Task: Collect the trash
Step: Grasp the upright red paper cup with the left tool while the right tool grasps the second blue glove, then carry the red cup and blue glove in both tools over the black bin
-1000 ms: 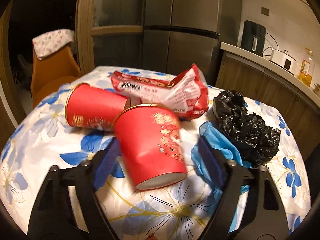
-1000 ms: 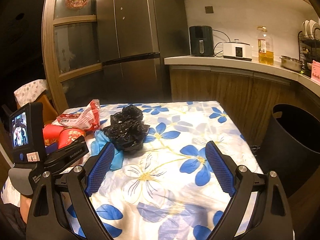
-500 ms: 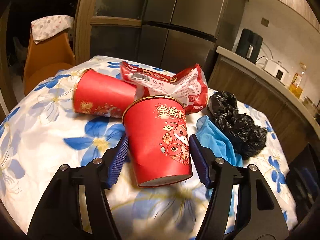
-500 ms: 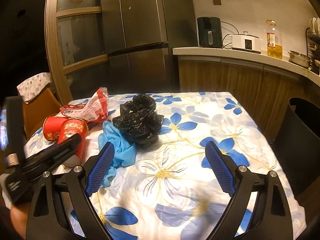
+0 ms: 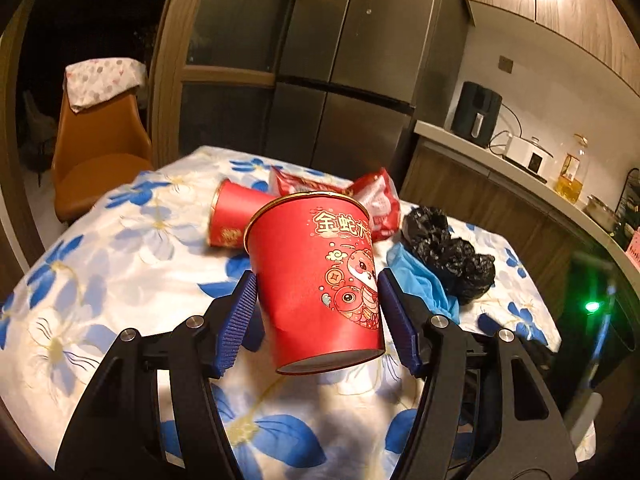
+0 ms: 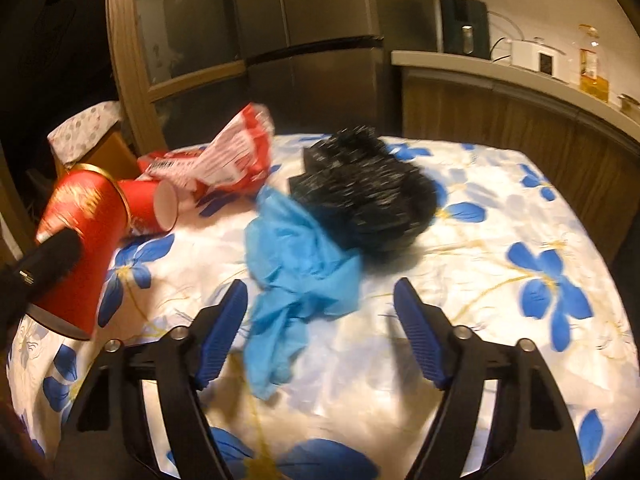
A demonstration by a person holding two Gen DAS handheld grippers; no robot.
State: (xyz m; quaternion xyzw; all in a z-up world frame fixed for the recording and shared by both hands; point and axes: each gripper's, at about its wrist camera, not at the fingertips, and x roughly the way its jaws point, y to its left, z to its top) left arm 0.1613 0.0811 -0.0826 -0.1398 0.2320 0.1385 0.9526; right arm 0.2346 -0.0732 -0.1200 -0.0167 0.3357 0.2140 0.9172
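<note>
In the left wrist view, the left gripper (image 5: 316, 316) clamps a red paper cup printed with gold characters and a cartoon snake (image 5: 316, 280) between its blue ribbed pads; the cup tilts with its gold-rimmed mouth away from the camera, so its inside cannot be seen. A second red paper cup (image 5: 232, 218) lies on its side on the table with a white cloth of blue flowers (image 5: 120, 264), its mouth facing left, contents not visible. Behind it sits a crumpled red snack wrapper (image 5: 376, 204), and to the right a crumpled black plastic bag (image 5: 448, 252) touches a bunched blue plastic glove (image 5: 420, 280). A second ago the held cup lay on the cloth between wider jaws; now it is lifted off the cloth. In the right wrist view, the right gripper (image 6: 320, 332) has its jaws closing, with only the lower tail of the blue glove (image 6: 296, 272) between them and the pads not pressing it; earlier it stood wider and farther from the glove. This view shows the lying cup's pale base (image 6: 166, 206) and the held cup (image 6: 80, 240) from the side, while only the left view shows a dark bin (image 5: 600, 320) at the table's right.
</note>
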